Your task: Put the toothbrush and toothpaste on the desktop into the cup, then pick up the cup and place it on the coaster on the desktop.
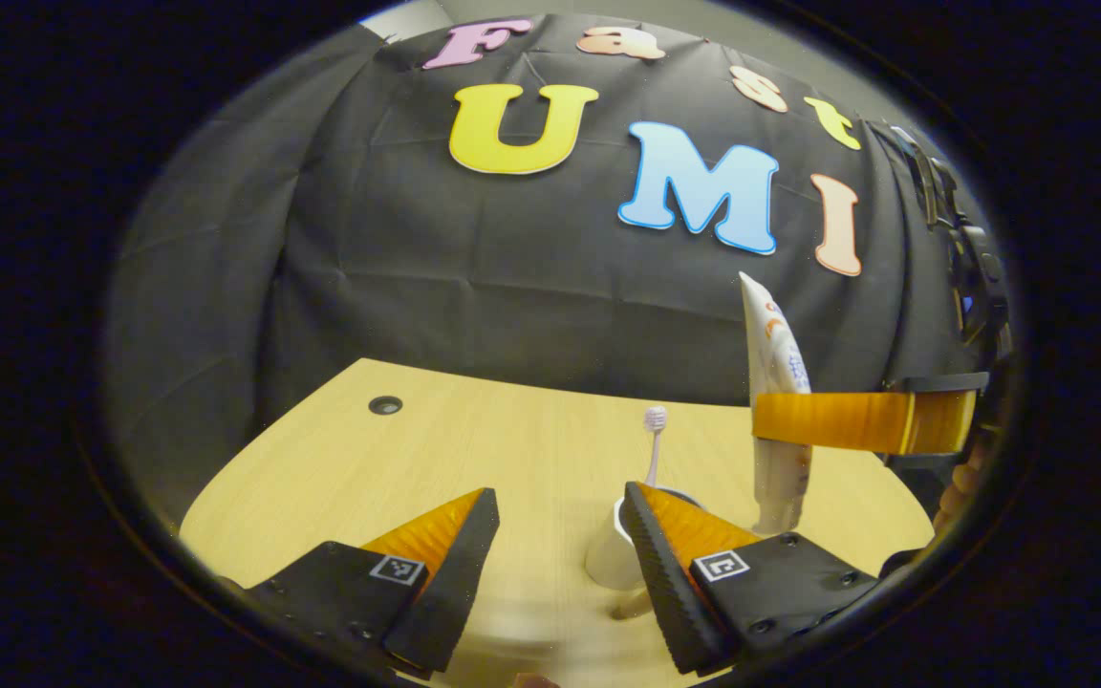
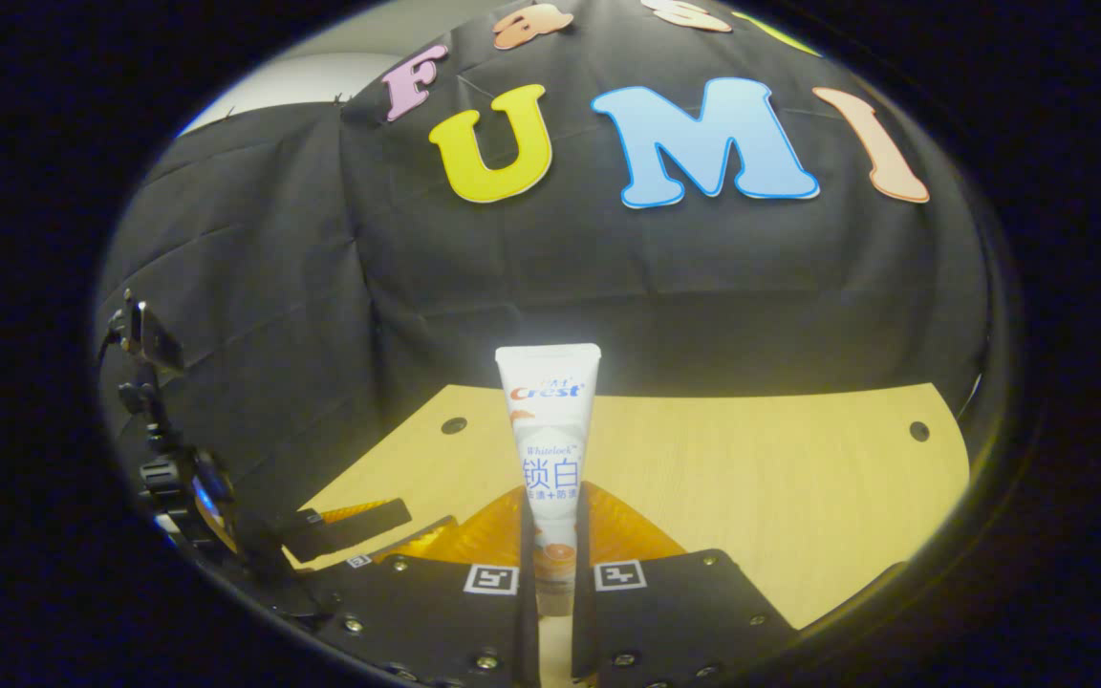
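wood desk (image 1: 512,449): pale, bare top under both grippers; no coaster that i can make out on the part showing
right gripper (image 2: 550,545): clenched on the toothpaste, both fingers pressing its lower body; in the left gripper view it reaches in from the right at mid-height of the tube
left gripper (image 1: 560,564): released, jaws wide apart, hanging low over the desk with the cup just behind its right finger
toothpaste (image 2: 550,449): upright, flat crimped end up, cap end down, held above and just right of the cup
cup (image 1: 613,559): white, standing on the desk, partly hidden by the left finger
toothbrush (image 1: 654,444): already in the cup, bristle head sticking up
step in hand: lowering the tube into the cup, by my reading
doing it well: shift the cap end over the open mouth, keep the tube upright, steer clear of the brush, let go only once the cap is inside the rim, so the cup does not tip
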Motion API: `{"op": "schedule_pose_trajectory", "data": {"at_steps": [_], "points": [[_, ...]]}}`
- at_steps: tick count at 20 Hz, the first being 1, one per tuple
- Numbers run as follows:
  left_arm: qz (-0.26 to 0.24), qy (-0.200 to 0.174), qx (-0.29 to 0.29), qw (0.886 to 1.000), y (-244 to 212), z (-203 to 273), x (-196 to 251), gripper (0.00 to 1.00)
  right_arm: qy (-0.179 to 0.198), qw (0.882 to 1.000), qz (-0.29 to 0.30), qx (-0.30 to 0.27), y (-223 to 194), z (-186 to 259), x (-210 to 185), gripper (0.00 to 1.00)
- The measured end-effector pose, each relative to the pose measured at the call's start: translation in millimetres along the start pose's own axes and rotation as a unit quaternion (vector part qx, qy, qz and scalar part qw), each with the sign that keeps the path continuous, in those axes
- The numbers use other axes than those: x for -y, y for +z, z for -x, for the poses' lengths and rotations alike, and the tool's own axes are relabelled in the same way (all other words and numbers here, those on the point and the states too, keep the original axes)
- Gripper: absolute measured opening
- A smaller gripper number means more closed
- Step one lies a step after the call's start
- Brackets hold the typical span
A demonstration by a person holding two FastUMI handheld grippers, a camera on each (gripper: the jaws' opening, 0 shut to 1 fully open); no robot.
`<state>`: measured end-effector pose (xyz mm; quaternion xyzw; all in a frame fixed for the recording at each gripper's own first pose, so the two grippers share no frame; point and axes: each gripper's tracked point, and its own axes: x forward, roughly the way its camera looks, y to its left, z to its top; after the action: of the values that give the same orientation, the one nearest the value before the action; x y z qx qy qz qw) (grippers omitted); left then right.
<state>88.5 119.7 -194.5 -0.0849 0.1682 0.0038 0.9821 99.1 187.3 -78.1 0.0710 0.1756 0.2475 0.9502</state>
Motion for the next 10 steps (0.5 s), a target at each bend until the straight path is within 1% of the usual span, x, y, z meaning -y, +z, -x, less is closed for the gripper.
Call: {"op": "schedule_pose_trajectory", "data": {"at_steps": [3,5,10], "points": [[0.007,0.009,-0.004,1.000,-4,10,-7,0.87,0.005,1.000,0.015,0.013,1,-21,-5,0.15],[0.010,0.008,-0.008,1.000,-7,13,-5,0.87,0.009,1.000,0.019,0.015,-3,-35,-9,0.15],[0.011,0.002,-0.018,1.000,-10,11,-2,0.87,0.004,0.999,0.036,-0.021,-27,-58,-8,0.21]]}}
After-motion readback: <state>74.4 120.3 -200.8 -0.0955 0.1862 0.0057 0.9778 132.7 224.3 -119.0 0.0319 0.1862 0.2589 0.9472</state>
